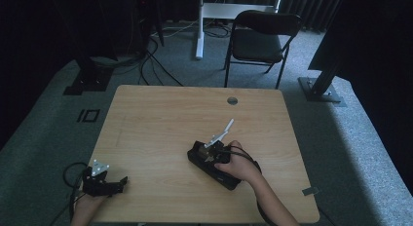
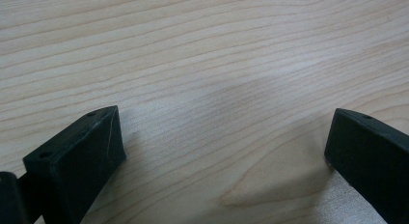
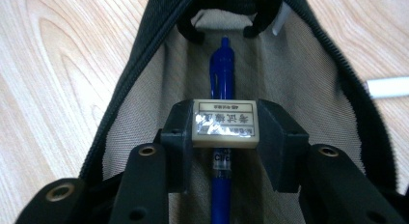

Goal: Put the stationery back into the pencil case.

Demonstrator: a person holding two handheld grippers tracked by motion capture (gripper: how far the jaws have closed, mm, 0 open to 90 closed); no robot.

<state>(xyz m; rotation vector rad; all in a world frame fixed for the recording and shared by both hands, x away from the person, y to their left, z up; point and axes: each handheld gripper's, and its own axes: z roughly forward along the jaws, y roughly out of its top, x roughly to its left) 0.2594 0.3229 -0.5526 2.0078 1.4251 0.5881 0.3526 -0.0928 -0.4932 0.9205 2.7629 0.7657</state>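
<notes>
While the right gripper (image 3: pixel 225 130) clamps an eraser (image 3: pixel 225 123) over the blue pen (image 3: pixel 222 79) inside the open pencil case (image 3: pixel 144 89), releasing comes next; the left gripper (image 2: pixel 226 151) rests spread on the table (image 2: pixel 193 50).

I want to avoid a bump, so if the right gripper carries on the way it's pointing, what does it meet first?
Probably the blue pen lying under the eraser that the right gripper holds, then the mesh lining of the open pencil case. Depth is hard to judge there.
</notes>
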